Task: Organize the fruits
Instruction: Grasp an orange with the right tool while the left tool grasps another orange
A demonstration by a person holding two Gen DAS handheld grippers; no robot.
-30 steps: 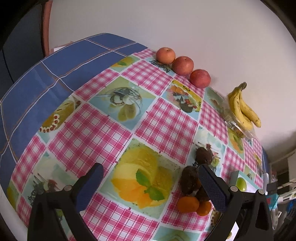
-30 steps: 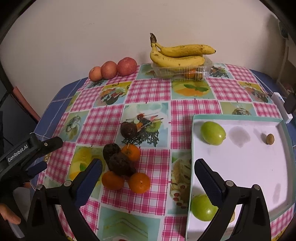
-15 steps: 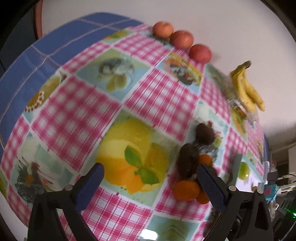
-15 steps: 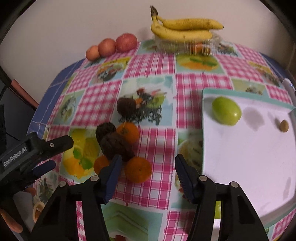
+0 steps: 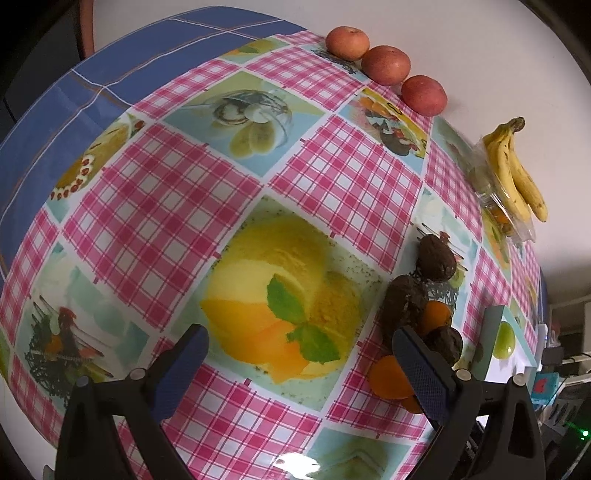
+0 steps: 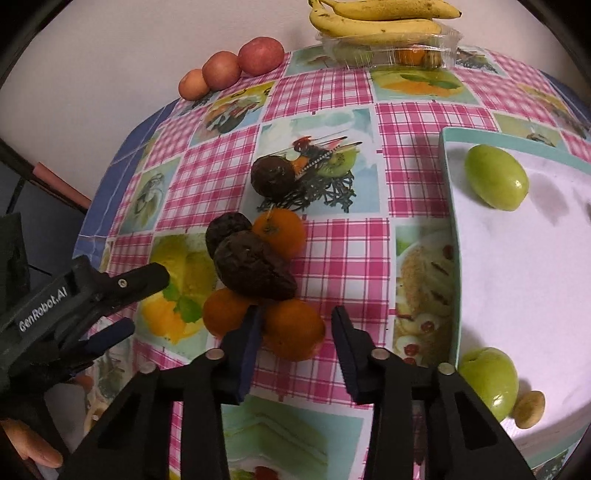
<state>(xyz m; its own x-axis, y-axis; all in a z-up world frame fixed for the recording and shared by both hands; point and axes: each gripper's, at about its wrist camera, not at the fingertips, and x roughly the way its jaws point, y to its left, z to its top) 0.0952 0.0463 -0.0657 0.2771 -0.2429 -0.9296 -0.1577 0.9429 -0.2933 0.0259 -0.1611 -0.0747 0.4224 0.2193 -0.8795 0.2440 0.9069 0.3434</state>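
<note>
A pile of fruit lies mid-table: three oranges, the nearest orange in front, and dark wrinkled fruits stacked on them. My right gripper is open, and its narrowed fingers flank the nearest orange. The left finger looks to touch it; a gap shows at the right finger. My left gripper is wide open and empty above the printed tablecloth, left of the pile; it also shows in the right wrist view. A white tray on the right holds two green fruits and a small tan nut.
Three red apples line the wall at the back left. Bananas rest on a clear plastic box at the back. One more dark fruit sits apart behind the pile. A person's hand is at the lower left.
My right gripper has come down and forward onto the pile, and its fingers have narrowed around the front orange. The left gripper has dropped closer to the cloth, still wide open.
</note>
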